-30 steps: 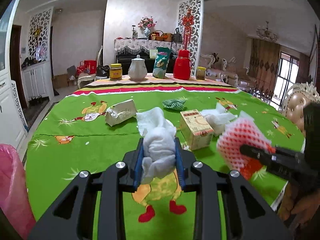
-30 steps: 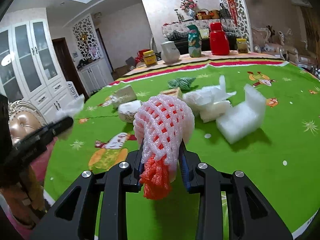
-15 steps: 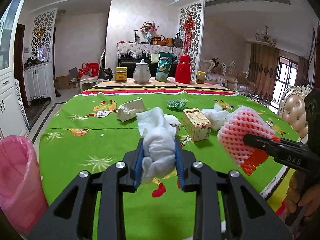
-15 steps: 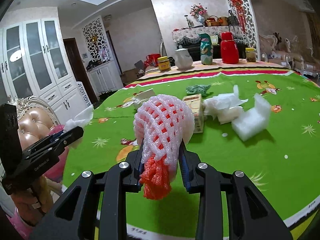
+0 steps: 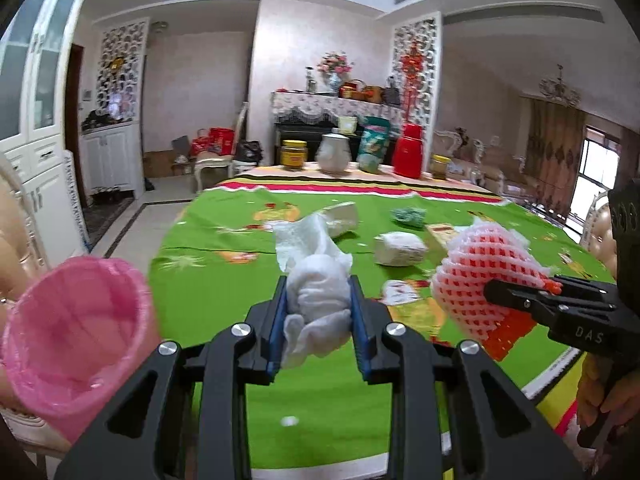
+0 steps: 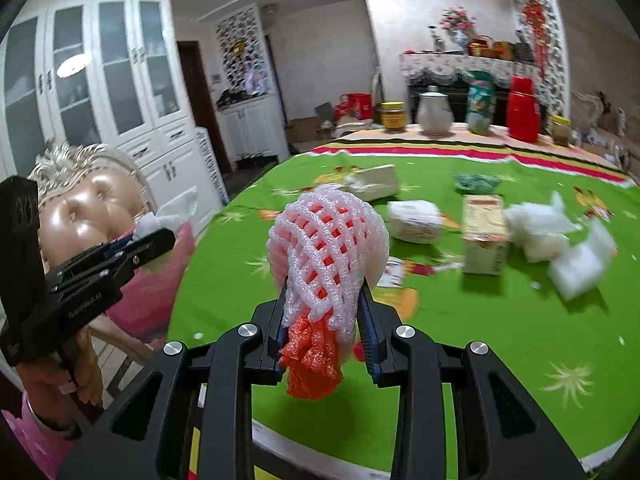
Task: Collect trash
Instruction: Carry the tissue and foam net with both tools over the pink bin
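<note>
My left gripper point(image 5: 318, 316) is shut on a crumpled white tissue point(image 5: 316, 276), held above the near edge of the green table point(image 5: 224, 280). My right gripper point(image 6: 324, 316) is shut on a white and red foam fruit net point(image 6: 326, 236); it also shows at the right of the left wrist view point(image 5: 480, 280). A bin lined with a pink bag point(image 5: 76, 328) stands open just left of the table, below and left of my left gripper. Loose trash still lies on the table: a wrapped white packet point(image 6: 414, 222), a small carton point(image 6: 484, 236), white foam pieces point(image 6: 580, 260) and tissue point(image 6: 536, 224).
Jars, a white teapot point(image 5: 334, 156), a snack bag and a red flask point(image 5: 408, 156) stand along the table's far edge. A gold padded chair point(image 6: 84, 216) stands left of the table by the bin. White cabinets point(image 6: 120, 92) line the left wall.
Both grippers have pulled back and swung left with their loads. The pink bin has come much nearer in the left wrist view and now shows its open mouth.
</note>
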